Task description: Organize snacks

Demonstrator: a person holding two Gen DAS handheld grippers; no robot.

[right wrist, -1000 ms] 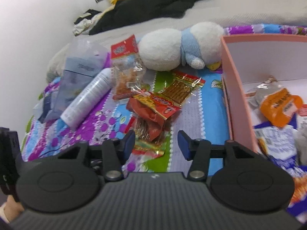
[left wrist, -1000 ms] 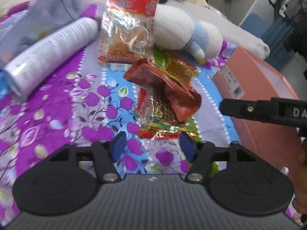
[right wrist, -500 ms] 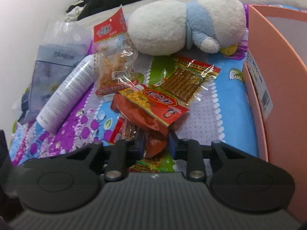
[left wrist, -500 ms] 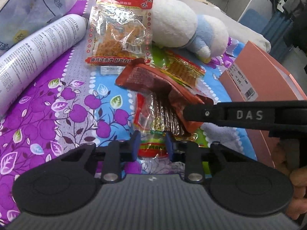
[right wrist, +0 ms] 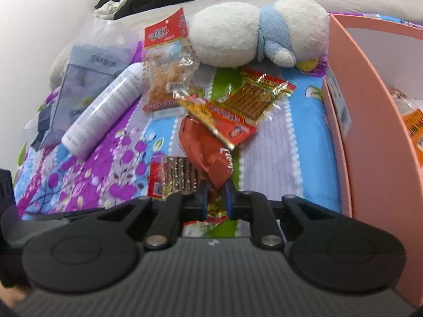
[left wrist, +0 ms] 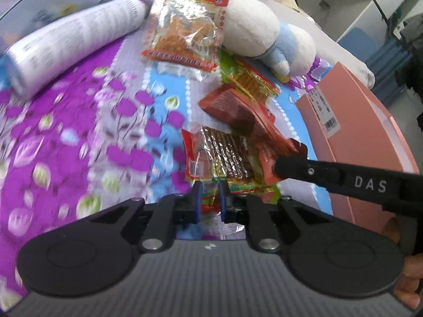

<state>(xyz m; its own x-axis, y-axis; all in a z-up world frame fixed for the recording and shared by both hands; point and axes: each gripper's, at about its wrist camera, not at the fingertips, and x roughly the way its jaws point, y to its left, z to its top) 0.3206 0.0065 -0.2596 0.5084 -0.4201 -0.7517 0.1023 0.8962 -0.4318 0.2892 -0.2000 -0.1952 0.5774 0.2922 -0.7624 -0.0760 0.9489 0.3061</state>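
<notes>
The left gripper (left wrist: pixel 210 198) sits at the lower centre of its view, jaws closing narrow on the near edge of a clear stick pack (left wrist: pixel 219 158) that lies between the blue pads. The right gripper (right wrist: pixel 215 200), lower centre of its own view, also has its jaws closing, with the lower tip of a crumpled red bag (right wrist: pixel 206 148) between the pads; contact looks made in both cases, though blur leaves it a little uncertain. In the left view the right gripper's black finger reaches in from the right edge and touches the red bag (left wrist: pixel 238 111).

The other snacks lie on a flowered bedspread (left wrist: pixel 66 137) at mid frame: a red-topped bag (right wrist: pixel 166 66) in the upper centre, a second stick pack (right wrist: pixel 257 95) to its right, and a yellow-red packet (right wrist: pixel 222 121) overlapping the red bag. A white bottle (right wrist: pixel 105 111) lies at the left, and a plush toy (right wrist: pixel 259 31) at the top.

A pink box (right wrist: pixel 370 137) fills the right edge. Inside it, only an orange packet (right wrist: pixel 412 121) shows; the rest is cut off.
</notes>
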